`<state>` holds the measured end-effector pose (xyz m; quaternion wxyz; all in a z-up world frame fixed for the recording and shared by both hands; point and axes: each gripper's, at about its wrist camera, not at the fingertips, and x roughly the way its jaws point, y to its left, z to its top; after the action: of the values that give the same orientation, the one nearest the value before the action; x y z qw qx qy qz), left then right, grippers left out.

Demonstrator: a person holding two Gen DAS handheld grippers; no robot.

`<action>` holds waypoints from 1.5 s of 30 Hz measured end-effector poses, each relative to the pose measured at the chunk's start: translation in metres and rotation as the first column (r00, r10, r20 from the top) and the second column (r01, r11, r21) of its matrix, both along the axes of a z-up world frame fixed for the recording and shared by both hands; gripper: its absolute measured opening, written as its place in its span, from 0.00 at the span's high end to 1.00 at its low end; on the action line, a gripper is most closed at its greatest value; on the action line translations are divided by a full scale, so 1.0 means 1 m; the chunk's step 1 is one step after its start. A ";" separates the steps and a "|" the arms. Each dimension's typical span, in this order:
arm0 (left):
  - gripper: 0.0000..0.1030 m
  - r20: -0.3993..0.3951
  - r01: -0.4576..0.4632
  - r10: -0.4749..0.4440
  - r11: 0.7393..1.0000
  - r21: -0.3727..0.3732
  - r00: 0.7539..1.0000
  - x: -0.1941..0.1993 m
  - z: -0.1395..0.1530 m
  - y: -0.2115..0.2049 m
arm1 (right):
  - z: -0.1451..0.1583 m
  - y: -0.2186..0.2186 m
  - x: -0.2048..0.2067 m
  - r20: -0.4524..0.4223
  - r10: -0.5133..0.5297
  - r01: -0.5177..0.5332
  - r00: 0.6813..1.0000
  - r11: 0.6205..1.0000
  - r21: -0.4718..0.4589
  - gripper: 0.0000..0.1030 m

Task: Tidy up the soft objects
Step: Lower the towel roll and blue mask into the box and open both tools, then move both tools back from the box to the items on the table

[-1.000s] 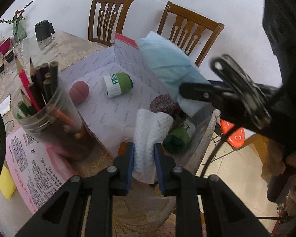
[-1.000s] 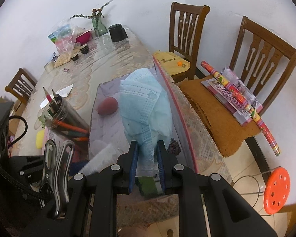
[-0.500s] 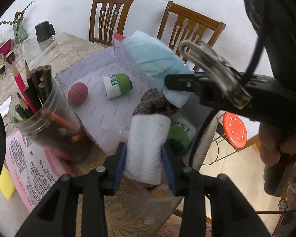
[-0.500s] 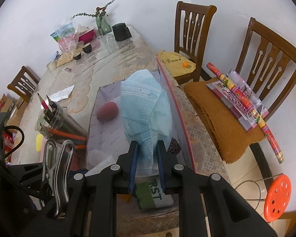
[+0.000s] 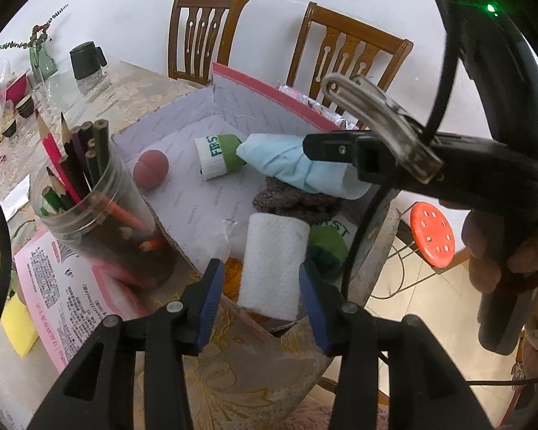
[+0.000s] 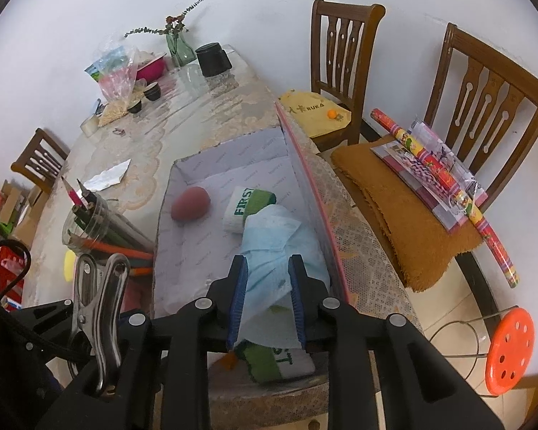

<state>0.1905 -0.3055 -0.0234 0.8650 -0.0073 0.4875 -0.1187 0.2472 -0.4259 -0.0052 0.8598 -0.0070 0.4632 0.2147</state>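
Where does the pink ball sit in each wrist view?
Left wrist: pink ball left of centre, on the box floor, left of the FIRST sock.
Right wrist: pink ball centre-left, on the same floor.
Shared landmark: the pencil jar.

A matt, dimpled paper weave is shown by the white towel roll (image 5: 270,268), and soft pleated nonwoven cloth by the blue mask (image 6: 279,247). The box (image 5: 197,215) is lined with printed matt paper. Glossy varnished wood is seen on the chairs (image 6: 340,36), clear plastic on the pencil jar (image 5: 89,215).
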 end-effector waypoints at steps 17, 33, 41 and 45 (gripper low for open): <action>0.56 0.051 -0.038 0.037 0.999 0.017 0.998 -0.022 0.025 0.021 | 0.013 -0.004 -0.028 0.036 -0.041 0.039 0.999 0.998 0.053 0.64; 0.56 0.072 -0.017 0.015 0.999 0.028 0.997 -0.054 0.042 0.058 | 0.027 0.008 -0.072 0.061 -0.099 0.096 0.993 0.995 0.040 0.64; 0.56 0.048 -0.072 0.071 0.997 0.007 0.996 -0.067 0.041 0.099 | 0.029 0.023 -0.102 0.053 -0.131 0.128 0.990 0.991 0.045 0.64; 0.56 0.049 -0.091 0.091 0.996 0.005 0.995 -0.073 0.042 0.122 | 0.027 0.035 -0.113 0.041 -0.138 0.136 0.990 0.990 0.046 0.64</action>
<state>0.1175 -0.1839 0.0182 0.8811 -0.0237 0.4660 -0.0775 0.1337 -0.3906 0.0221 0.8825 0.0385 0.4388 0.1650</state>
